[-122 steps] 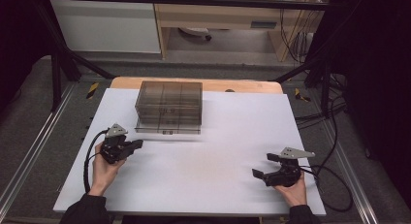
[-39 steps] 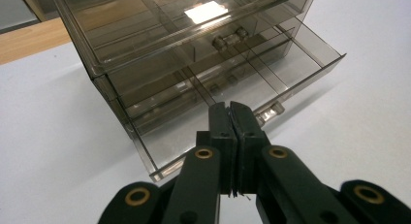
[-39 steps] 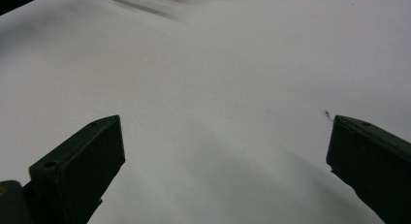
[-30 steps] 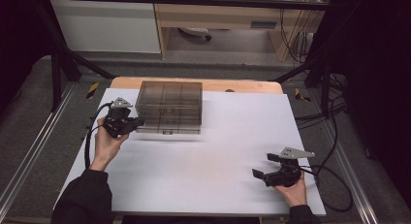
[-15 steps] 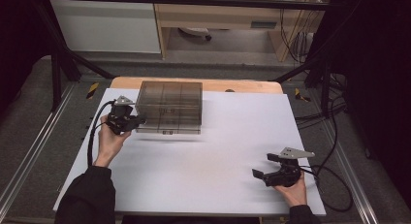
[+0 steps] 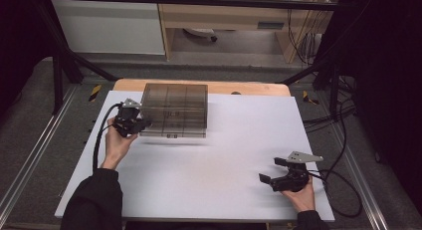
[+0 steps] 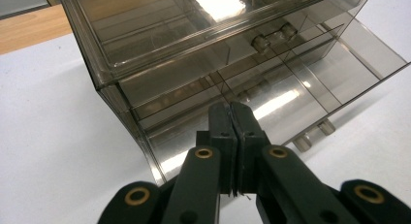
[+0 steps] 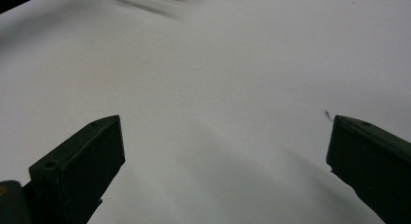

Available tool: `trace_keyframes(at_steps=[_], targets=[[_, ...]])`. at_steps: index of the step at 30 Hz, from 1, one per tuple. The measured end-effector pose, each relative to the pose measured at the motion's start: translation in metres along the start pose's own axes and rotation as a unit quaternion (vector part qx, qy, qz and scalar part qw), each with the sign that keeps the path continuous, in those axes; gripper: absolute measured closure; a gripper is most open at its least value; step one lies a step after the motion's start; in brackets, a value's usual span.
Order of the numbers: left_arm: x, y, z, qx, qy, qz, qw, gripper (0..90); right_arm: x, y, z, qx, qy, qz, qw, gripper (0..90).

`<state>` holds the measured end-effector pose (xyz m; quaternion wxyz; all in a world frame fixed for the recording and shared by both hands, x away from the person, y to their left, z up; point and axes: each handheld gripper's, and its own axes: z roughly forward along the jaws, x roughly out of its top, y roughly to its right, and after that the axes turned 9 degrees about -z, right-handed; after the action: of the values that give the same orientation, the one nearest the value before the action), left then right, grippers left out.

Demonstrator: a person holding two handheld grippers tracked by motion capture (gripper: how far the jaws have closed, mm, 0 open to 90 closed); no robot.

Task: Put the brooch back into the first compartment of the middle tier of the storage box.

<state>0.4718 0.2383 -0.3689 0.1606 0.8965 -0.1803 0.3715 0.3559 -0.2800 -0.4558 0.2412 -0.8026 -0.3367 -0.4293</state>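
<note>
I held my left gripper (image 6: 133, 121) at the left side of the smoky, see-through plastic drawer cabinet (image 6: 174, 110), which stood at the far edge of the white sheet covering the table (image 6: 199, 190), toward the left, with a strip of bare wood (image 6: 249, 88) showing behind it. In the left gripper view my two black jaws were pressed flat together with nothing between them, their tips up against the cabinet's lower front corner (image 7: 145, 136); whether they actually touched the plastic I could not quite tell from that angle. The cabinet (image 7: 232, 54) looked tilted in that view, its inner dividers and two small round drawer knobs (image 7: 271, 37) visible through the tinted walls, and two stubby feet (image 7: 315, 136) resting on the white surface. A black cable (image 6: 99, 140) looped from that gripper back along my left hand (image 6: 117, 145) and dark sleeve (image 6: 92, 200).

My right gripper (image 6: 278, 172) rested well apart from the cabinet, near the front right corner of the sheet, with its grey three-cornered plate (image 6: 303, 157) on top. Its jaws were spread wide: in the right gripper view they stood at either edge, with bare white surface (image 8: 218, 88) and a tiny dark speck (image 8: 327, 114) between them.
</note>
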Motion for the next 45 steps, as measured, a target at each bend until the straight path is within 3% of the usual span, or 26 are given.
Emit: trace_keyframes(at_steps=[18,35,45], targets=[[-0.009,-0.002,0.020,0.004,-0.016,0.000,0.9999,88.8,0.000,0.000,0.000,0.000,0.000,0.000,1.0000,0.5],[-0.011,-0.003,0.027,0.009,-0.031,0.002,0.9995,88.0,0.000,0.000,0.000,0.000,0.002,-0.002,1.0000,0.5],[-0.009,-0.003,0.021,0.012,-0.024,0.003,0.9996,82.9,0.000,0.000,0.000,-0.001,0.003,-0.002,1.0000,0.5]])
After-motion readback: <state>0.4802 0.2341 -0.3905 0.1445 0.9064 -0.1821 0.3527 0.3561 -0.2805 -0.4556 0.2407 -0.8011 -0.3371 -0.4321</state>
